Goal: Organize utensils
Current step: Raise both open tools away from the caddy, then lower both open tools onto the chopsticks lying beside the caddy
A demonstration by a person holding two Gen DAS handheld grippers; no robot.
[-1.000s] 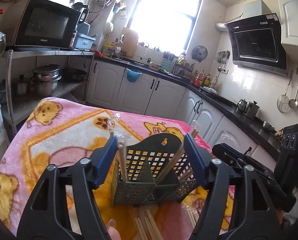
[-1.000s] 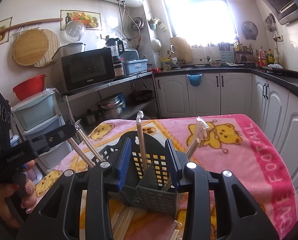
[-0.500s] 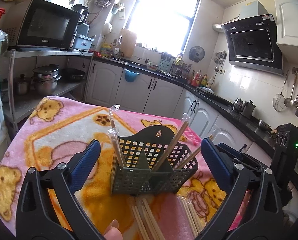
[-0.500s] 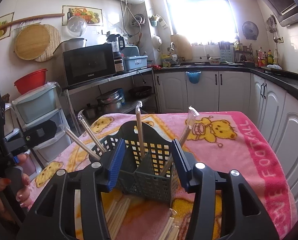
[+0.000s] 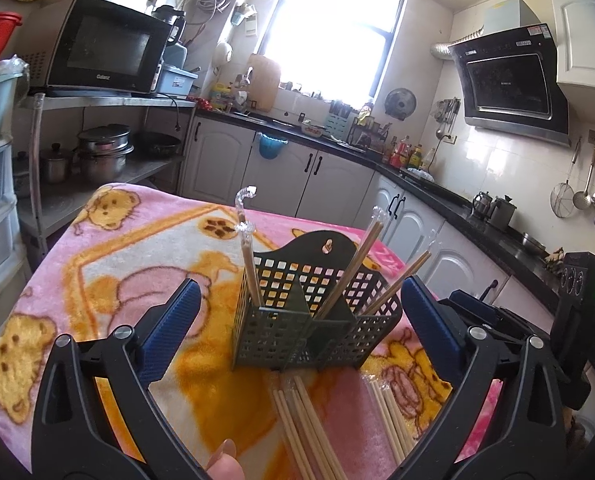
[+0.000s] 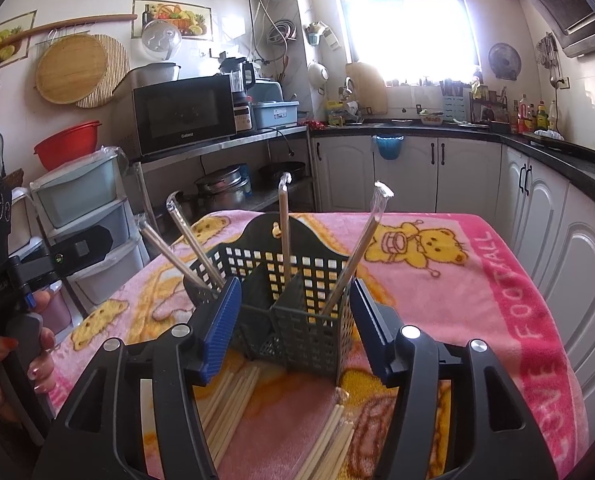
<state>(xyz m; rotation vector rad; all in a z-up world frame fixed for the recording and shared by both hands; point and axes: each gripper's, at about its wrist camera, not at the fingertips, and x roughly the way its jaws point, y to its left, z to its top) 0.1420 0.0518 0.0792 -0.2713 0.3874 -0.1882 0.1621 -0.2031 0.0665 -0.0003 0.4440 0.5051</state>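
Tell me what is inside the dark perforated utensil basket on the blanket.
The utensil basket holds plastic-wrapped chopsticks standing tilted, spread across its divided compartments. Their lower ends are hidden behind the basket's walls and dividers, so anything lying on its floor cannot be seen.

Matt plastic basket (image 5: 317,320) (fleecy blanket (image 5: 137,264))

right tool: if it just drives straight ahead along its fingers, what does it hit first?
Most likely the grey utensil caddy. It sits centred ahead of the open right tool, its front corner roughly level with the fingertips, wrapped chopsticks standing inside. Depth is unclear, but nothing shows nearer along that line.
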